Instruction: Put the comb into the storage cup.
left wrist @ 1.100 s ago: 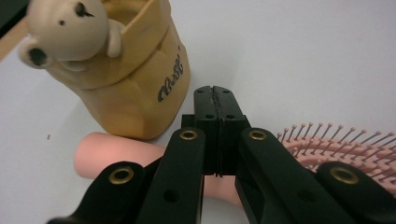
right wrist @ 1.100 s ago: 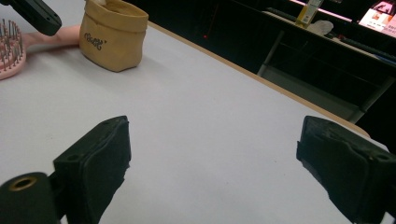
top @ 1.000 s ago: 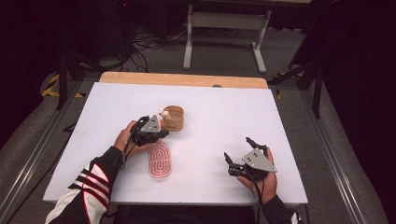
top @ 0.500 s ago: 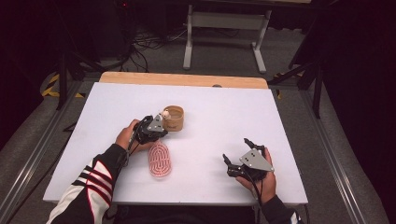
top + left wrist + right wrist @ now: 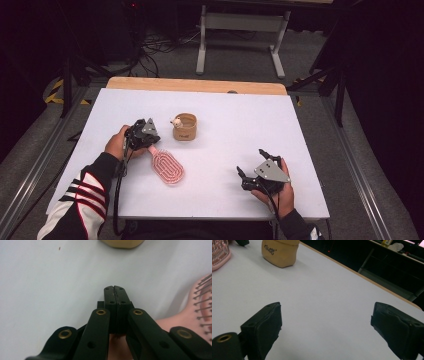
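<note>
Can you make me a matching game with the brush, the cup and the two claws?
Things:
1. pink oval plastic hairbrush
2. tan round cup with a little white figure on its rim
3. left black claw
4. right black claw

States or places:
A. jaws wide apart, nothing between them
B. lying flat, bristles up
C. jaws pressed shut
D. standing upright, farthest from the person

Pairs: 1-B, 2-D, 3-C, 4-A
</note>
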Available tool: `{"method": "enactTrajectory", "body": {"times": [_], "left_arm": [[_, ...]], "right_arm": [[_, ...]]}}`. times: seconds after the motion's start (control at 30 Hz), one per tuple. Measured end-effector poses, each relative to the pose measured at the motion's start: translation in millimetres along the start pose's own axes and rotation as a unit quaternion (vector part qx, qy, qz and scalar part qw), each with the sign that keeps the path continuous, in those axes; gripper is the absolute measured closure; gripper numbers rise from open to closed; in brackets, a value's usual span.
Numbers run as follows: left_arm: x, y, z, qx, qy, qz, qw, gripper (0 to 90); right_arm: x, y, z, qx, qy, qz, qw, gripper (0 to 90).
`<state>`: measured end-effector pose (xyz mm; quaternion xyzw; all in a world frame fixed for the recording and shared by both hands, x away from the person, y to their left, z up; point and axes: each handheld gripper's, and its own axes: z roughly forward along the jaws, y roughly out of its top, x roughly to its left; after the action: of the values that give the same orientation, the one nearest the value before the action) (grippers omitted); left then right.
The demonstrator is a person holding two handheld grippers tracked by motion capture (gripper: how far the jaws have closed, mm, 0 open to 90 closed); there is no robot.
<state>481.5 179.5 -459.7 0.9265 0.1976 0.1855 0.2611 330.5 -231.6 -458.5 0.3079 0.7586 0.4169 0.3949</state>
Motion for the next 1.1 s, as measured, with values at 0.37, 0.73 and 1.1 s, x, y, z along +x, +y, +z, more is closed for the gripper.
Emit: {"method": "enactTrajectory", "body": {"times": [0.37,0.73,1.1], "left_arm": [[3.1,-20.6,-18.2,0.035,0.001,-0.013,0.9993,90.0],[-18.9,-46.8,-49.5,0.08,-0.013,-0.004,0.9967,90.0],[-49.5,-75.7,-75.1,0.063,-0.022,-0.027,0.9974,90.0]], "right_arm": [[0.6,-0.5,0.8,0.005,0.006,0.0,1.0,10.2],[0.4,-1.1,3.0,0.014,0.014,0.003,0.9998,10.2],[-4.2,-3.2,3.1,0.021,0.018,0.001,0.9996,10.1]]}}
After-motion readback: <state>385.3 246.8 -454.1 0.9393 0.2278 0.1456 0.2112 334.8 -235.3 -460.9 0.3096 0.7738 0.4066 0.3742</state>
